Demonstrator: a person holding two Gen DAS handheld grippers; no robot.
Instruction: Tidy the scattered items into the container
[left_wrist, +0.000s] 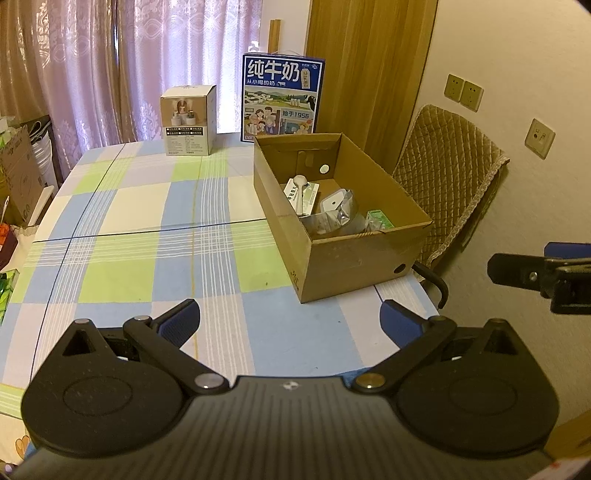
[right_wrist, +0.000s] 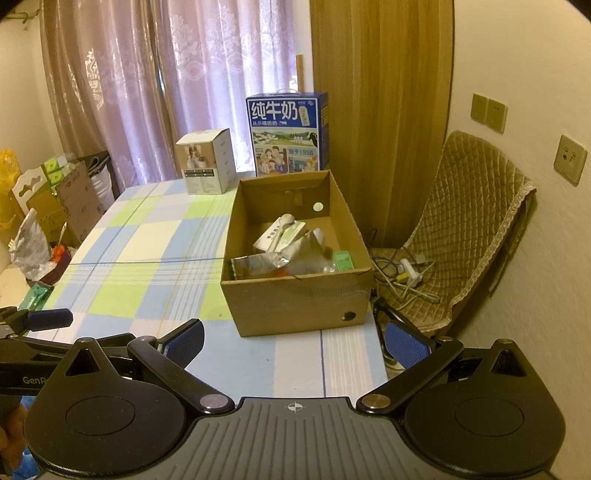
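Your left claw (left_wrist: 290, 319) is spread wide with nothing between the blue pads, hovering over the near edge of the checked counter (left_wrist: 129, 221). Your right claw (right_wrist: 293, 341) is the same: wide apart, nothing held, just short of the cardboard box (right_wrist: 295, 299).

The box sits at the right side of the counter, open top, near the counter's right edge. The items are inside it: a white spoon (right_wrist: 282, 230) lying across a white-and-green carton (right_wrist: 291, 236), a crumpled silver foil packet (right_wrist: 258, 264) towards the front, and a small green carton (right_wrist: 342, 260) in the right front corner. From the left wrist view there is also a small white square piece (left_wrist: 332, 201) on top of the foil.

At the far end of the counter, a blue milk carton case (left_wrist: 282, 98) stands just behind the box, and a small white product box (left_wrist: 188, 123) stands to its left, apart from it. A quilted chair (right_wrist: 469, 229) stands right of the counter with cables (right_wrist: 402, 273) on its seat.
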